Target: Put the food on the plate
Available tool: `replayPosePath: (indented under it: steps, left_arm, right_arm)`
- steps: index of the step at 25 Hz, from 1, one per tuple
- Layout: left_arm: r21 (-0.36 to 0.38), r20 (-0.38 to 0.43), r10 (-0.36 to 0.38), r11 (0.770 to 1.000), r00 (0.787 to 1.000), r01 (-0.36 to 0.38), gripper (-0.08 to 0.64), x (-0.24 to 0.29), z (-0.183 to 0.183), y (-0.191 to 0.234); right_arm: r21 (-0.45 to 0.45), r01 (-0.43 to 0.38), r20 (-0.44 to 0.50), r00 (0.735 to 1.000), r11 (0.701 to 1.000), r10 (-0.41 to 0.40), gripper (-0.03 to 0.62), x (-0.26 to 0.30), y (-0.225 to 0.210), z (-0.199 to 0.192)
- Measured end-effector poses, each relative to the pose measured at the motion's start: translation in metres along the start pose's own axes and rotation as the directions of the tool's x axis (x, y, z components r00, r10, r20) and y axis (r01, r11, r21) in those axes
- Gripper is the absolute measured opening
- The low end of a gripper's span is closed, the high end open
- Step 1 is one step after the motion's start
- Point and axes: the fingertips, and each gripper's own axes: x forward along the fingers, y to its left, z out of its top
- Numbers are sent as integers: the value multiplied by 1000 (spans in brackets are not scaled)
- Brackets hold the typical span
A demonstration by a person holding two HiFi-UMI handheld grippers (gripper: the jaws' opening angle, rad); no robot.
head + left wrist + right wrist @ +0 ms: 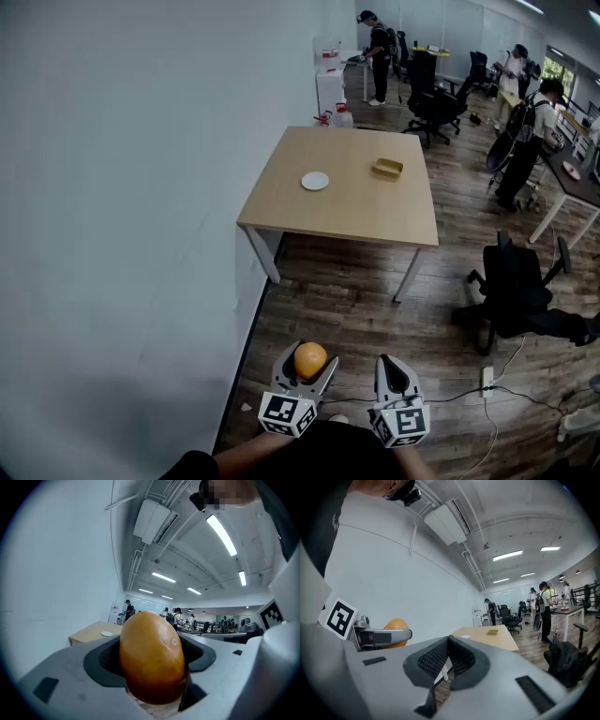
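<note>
My left gripper point(308, 366) is shut on a round orange fruit point(310, 358), held low near the person's body over the wooden floor. In the left gripper view the fruit point(152, 660) fills the gap between the dark pads. My right gripper point(393, 368) hangs just to the right of it, shut with nothing between its jaws point(448, 644). A small white plate point(315, 181) lies on the wooden table point(361, 216) far ahead, near its left side. In the right gripper view the fruit point(396, 624) shows at the left.
A shallow yellowish dish point(387, 168) sits on the table to the right of the plate. A white wall runs along the left. Black office chairs point(514, 286) and cables lie on the floor at right. People stand at desks in the back.
</note>
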Motion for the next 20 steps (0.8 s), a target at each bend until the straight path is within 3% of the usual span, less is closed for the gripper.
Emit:
replayPosePath:
  steps: [5, 14, 20]
  left_arm:
    - [6, 5, -1, 1000, 1000, 1, 318, 3, 0, -6]
    - [36, -7, -7, 999, 1000, 8, 318, 6, -6, -10]
    - [31, -21, 19, 999, 1000, -18, 318, 7, -9, 7]
  right_arm:
    - [3, -9, 23, 1000, 1000, 9, 60, -4, -4, 2]
    - [131, -3, -22, 1000, 991, 6, 60, -1, -19, -23]
    - [112, 89, 1, 996, 990, -89, 60, 4, -36, -19]
